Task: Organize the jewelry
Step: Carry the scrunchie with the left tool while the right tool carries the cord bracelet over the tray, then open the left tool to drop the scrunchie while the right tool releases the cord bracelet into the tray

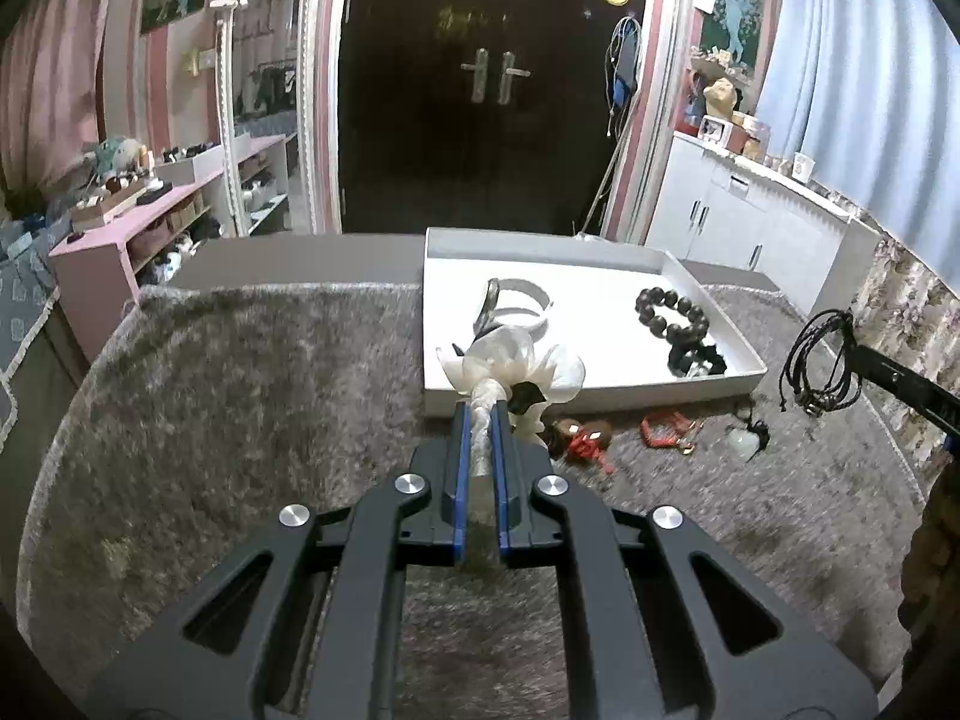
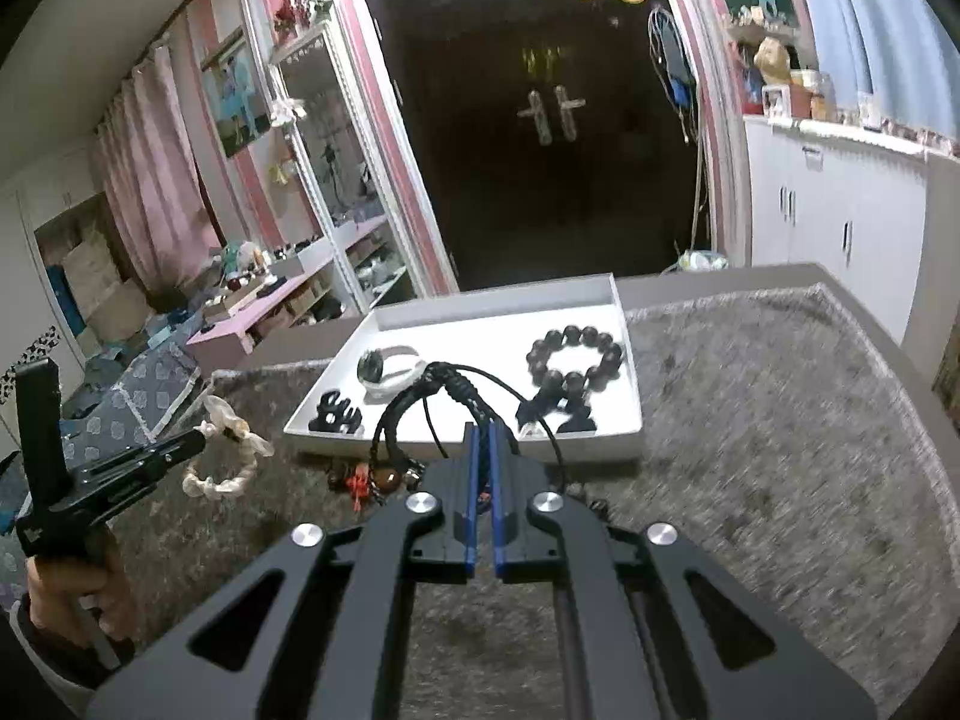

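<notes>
- Left gripper (image 1: 479,414), one: blue-edged jaws drawn narrow and clamped on a white fabric scrunchie (image 1: 522,369), one, which hangs off the fingertips above the grey shaggy mat (image 1: 252,396), in front of the tray's near-left corner.
- Right gripper (image 2: 483,429), one: jaws pinched together on a black braided cord bracelet (image 2: 432,396), one bundle of several loops with small metal beads, held up over the mat just before the tray's near edge.
- White shallow tray (image 2: 498,312), one, lying on the mat. Contents, four pieces: one dark round-bead bracelet (image 2: 573,351); one white bangle (image 2: 390,369) with a dark stone; one black claw clip (image 2: 336,414) in the near-left corner; one dark tassel piece (image 2: 561,408) lying against the bead bracelet.
- Loose on the mat before the tray, three pieces: one red-knotted charm with brown beads (image 1: 579,441); one red cord bracelet (image 1: 666,429); one pale jade pendant on a black cord (image 1: 744,438).
- Person's hand (image 2: 72,594), one visible, wrapped round the left gripper's handle.
</notes>
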